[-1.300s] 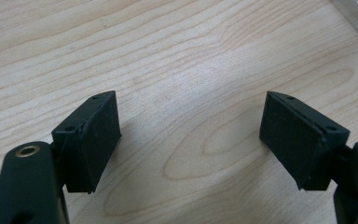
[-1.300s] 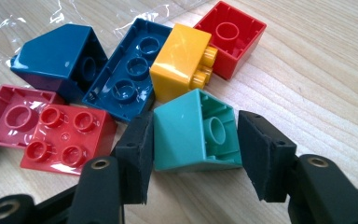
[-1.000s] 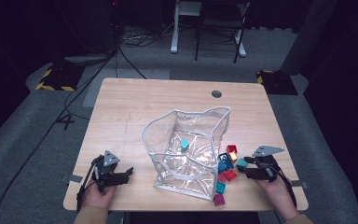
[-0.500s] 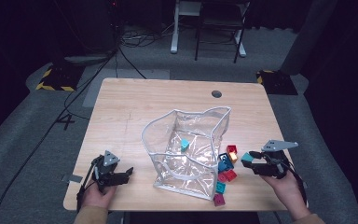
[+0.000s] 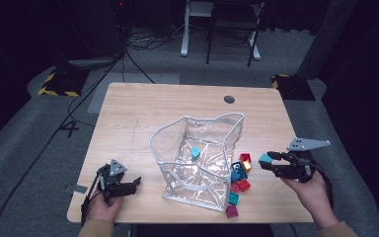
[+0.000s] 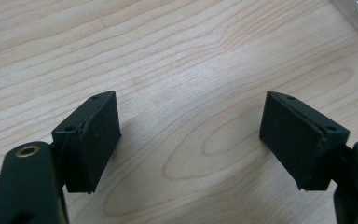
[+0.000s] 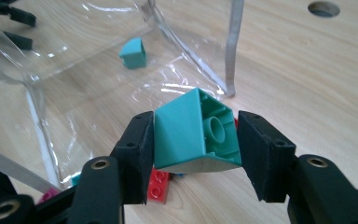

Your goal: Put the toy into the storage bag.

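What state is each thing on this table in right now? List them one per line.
Clear bag: upright, mouth open, one teal brick inside.
Held teal brick: clamped, tilted, clear of the table.
Loose bricks: scattered beside the bag.
Right gripper: jaws shut on the brick.
Left gripper: jaws open, nothing between them.

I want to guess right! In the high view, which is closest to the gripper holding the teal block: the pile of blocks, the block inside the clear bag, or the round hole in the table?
From the right gripper:
1. Pile of blocks, just left of it.
2. Block inside the clear bag, farther left.
3. Round hole, at the table's far side.
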The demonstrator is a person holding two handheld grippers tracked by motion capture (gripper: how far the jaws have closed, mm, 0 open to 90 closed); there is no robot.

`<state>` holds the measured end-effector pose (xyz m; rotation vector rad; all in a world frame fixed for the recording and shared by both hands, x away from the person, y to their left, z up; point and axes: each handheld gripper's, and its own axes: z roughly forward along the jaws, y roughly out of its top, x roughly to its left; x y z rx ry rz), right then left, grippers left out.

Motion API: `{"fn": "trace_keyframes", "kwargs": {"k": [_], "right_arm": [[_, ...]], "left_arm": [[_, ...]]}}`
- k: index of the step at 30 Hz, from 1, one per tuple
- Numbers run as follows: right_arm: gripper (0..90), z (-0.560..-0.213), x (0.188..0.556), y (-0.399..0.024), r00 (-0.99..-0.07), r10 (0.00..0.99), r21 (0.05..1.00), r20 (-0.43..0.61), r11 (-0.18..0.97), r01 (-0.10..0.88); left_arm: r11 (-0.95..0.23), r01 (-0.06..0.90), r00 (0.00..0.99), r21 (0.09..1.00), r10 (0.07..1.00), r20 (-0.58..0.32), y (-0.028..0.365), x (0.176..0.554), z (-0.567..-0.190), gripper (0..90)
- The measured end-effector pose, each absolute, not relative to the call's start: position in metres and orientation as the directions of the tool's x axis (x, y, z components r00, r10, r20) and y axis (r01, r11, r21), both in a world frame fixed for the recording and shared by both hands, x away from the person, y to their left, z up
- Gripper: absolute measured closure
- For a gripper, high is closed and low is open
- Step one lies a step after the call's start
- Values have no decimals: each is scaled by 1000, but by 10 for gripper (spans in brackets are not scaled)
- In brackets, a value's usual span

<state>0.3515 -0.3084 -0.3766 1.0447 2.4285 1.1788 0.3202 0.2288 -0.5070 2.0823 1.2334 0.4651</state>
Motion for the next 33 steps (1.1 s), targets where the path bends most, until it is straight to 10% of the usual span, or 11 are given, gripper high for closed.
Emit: {"fn": "trace_keyframes", "kwargs": {"k": [33], "right_arm": [[478, -260, 389, -254, -796, 603, 807, 41, 450, 382]], "left_arm": [[-316, 648, 466, 693, 884, -34, 227, 326, -507, 178]]}}
